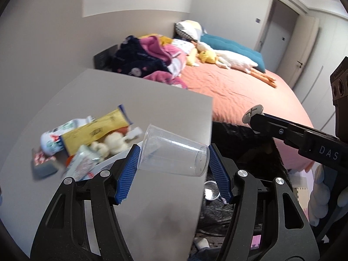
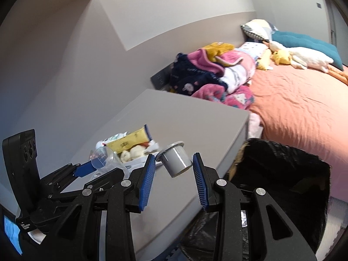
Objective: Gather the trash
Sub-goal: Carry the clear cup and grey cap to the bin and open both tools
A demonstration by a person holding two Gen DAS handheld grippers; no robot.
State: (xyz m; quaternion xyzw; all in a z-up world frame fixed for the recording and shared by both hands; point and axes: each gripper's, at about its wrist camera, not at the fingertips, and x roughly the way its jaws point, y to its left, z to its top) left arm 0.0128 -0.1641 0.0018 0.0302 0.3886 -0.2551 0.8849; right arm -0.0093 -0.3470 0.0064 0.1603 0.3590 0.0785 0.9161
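over on the far left of the grey table [image 1: 152, 108], a blurred heap of litter [image 1: 87, 143]: a white bottle, a yellow packet, some crumpled white bits. moving right, the left gripper [image 1: 173, 154] has its 2 blue pads clamped on a clear plastic cup [image 1: 174, 152], which lies on its side between them, one end against each pad, out over the table's edge. in the right wrist view that same cup [image 2: 103, 157] shows low at left, pinched at the tip of the left gripper [image 2: 95, 163]. next along, the right gripper [image 2: 174, 163] grips a small grey capsule [image 2: 175, 161], tilted, flanged rim up and left, both pads touching it. right again, the black trash bag [image 2: 282, 174] gapes open just beside the table, below the bed [image 2: 304, 108] with its orange sheet and soft toys.
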